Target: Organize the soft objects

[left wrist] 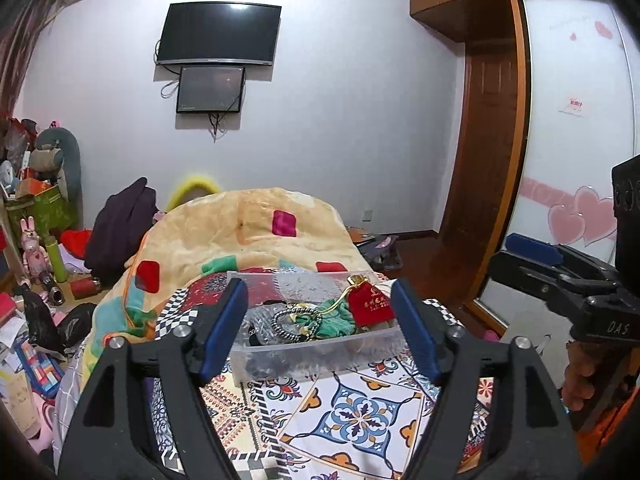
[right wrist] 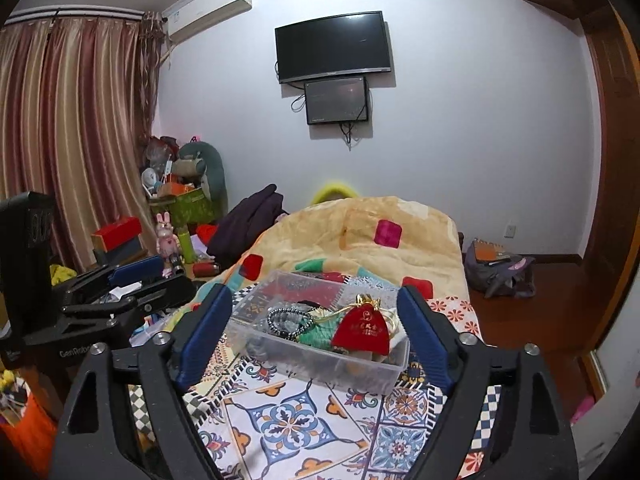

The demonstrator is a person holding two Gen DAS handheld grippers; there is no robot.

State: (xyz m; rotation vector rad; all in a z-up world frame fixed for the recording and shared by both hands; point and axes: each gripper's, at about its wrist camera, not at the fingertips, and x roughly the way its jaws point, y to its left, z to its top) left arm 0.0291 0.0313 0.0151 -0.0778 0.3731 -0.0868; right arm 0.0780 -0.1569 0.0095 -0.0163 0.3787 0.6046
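Observation:
A clear plastic box [left wrist: 320,362] [right wrist: 360,372] sits on the patterned bedspread [left wrist: 352,412] [right wrist: 280,424]. In it lie a red drawstring pouch [left wrist: 370,304] [right wrist: 362,330], a green cloth [left wrist: 336,322] [right wrist: 316,336] and a dark bead bracelet [left wrist: 286,318] [right wrist: 290,320]. My left gripper [left wrist: 320,328] is open and empty, held just in front of the box. My right gripper [right wrist: 316,332] is open and empty too, in front of the box from the right. Each gripper shows at the edge of the other's view.
A rolled yellow quilt [left wrist: 248,232] [right wrist: 360,236] lies behind the box. Toys, boxes and bags crowd the floor at left [left wrist: 40,280] [right wrist: 176,216]. A bag [right wrist: 500,272] sits on the wooden floor at right. A wardrobe [left wrist: 576,160] stands at right.

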